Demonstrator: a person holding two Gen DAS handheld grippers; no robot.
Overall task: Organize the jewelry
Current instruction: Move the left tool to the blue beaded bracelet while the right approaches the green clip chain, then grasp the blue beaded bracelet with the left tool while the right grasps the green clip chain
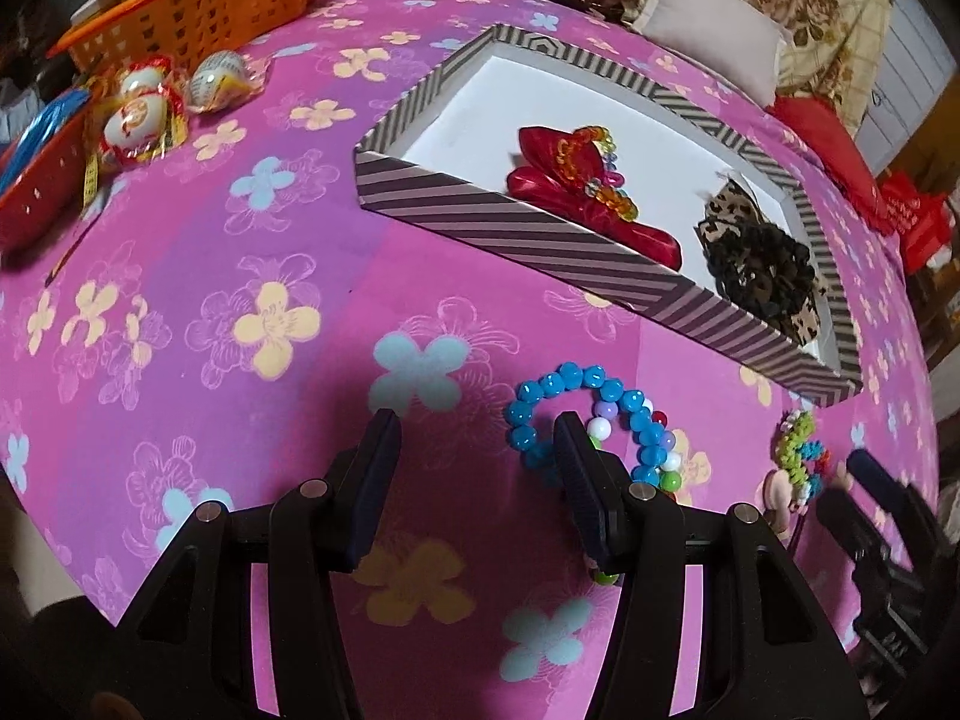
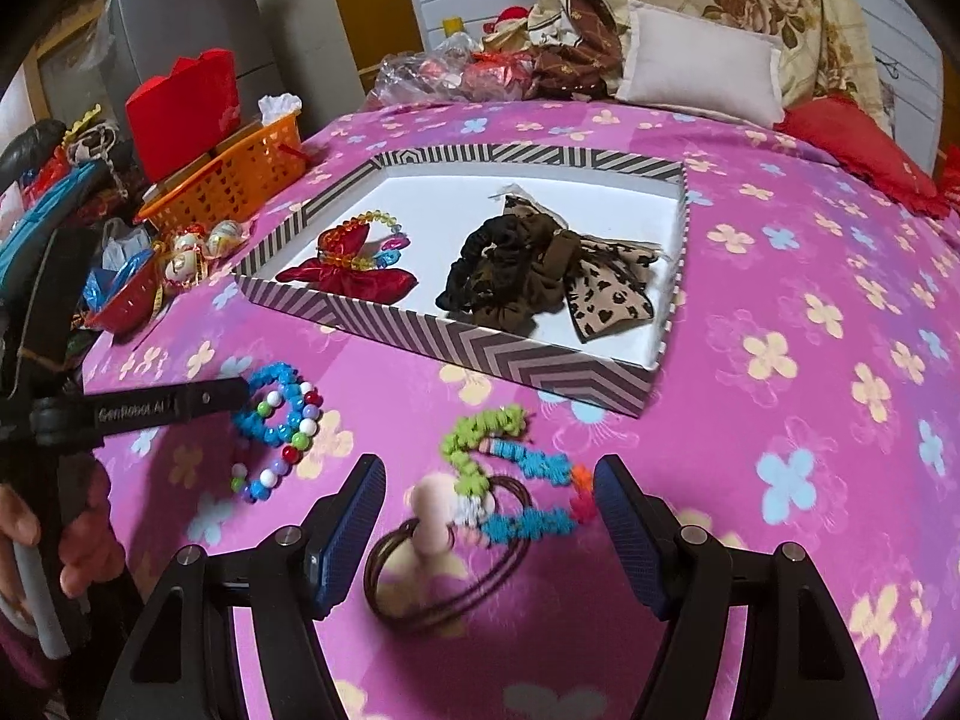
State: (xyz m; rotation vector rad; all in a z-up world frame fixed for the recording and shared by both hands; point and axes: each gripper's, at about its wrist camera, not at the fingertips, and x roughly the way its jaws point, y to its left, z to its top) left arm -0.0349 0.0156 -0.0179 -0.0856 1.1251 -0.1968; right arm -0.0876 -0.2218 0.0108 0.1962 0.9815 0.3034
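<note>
A striped box [image 1: 528,228] [image 2: 480,354] on the pink flowered cloth holds a red bow with beads [image 1: 576,180] [image 2: 351,270] and dark leopard scrunchies [image 1: 762,264] [image 2: 540,276]. My left gripper [image 1: 477,450] is open; its right finger stands inside the blue bead bracelet [image 1: 576,390] [image 2: 273,414], which lies with a multicolour bead bracelet [image 2: 282,456]. My right gripper [image 2: 489,498] is open around a green-and-blue hair tie [image 2: 510,462] [image 1: 798,450] and brown hair ties with a pink charm [image 2: 438,564].
An orange basket [image 1: 198,6] [image 2: 240,174], a red basket [image 1: 36,192] [image 2: 126,300] and wrapped eggs [image 1: 144,108] sit at the far left. Pillows [image 2: 702,72] and bags lie behind the box.
</note>
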